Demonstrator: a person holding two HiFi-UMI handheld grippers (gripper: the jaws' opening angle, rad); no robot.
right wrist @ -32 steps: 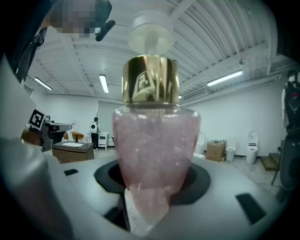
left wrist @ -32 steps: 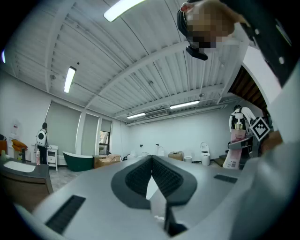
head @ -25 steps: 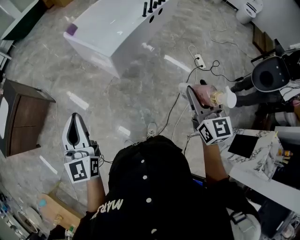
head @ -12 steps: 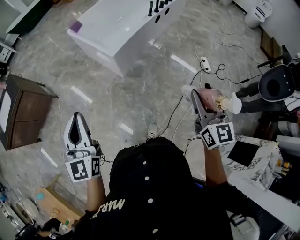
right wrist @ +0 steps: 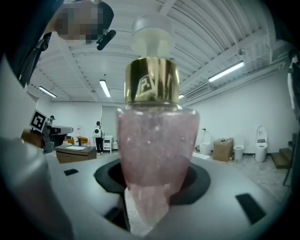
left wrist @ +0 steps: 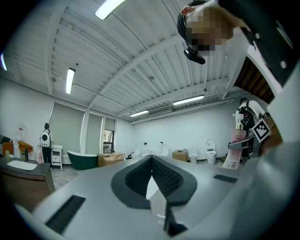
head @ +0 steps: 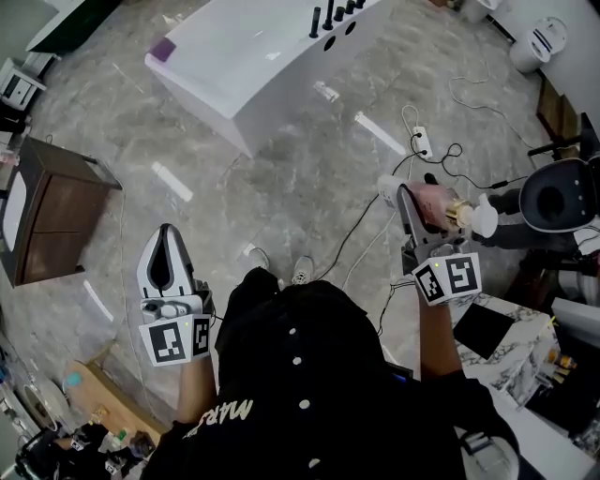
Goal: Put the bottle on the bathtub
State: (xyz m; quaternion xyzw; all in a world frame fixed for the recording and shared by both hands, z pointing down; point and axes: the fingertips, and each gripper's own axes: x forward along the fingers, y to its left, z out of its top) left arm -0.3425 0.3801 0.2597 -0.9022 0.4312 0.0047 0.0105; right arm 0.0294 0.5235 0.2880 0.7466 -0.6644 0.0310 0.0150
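Note:
The white bathtub [head: 253, 56] stands on the marble floor at the top of the head view, some way ahead of both grippers. My right gripper [head: 427, 195] is shut on a pink bottle [head: 439, 202] with a gold collar and a white pump [head: 483, 217]. In the right gripper view the bottle [right wrist: 157, 140] stands upright between the jaws and fills the middle. My left gripper [head: 166, 236] hangs over the floor at the lower left, shut with nothing in it; its pads [left wrist: 161, 173] meet at the tip. The bottle [left wrist: 236, 143] also shows at the right of the left gripper view.
A dark wood cabinet [head: 52, 220] stands at the left. A power strip with cables [head: 422, 142] lies on the floor between the bottle and the tub. A round black seat [head: 562, 197] and a marble counter [head: 525, 347] are at the right. Black fittings [head: 333, 14] and a purple item [head: 163, 49] sit on the tub.
The person has stepped forward, carrying both grippers along. The tub, cabinet and power strip have slid down the picture. The bottle stays in the right gripper.

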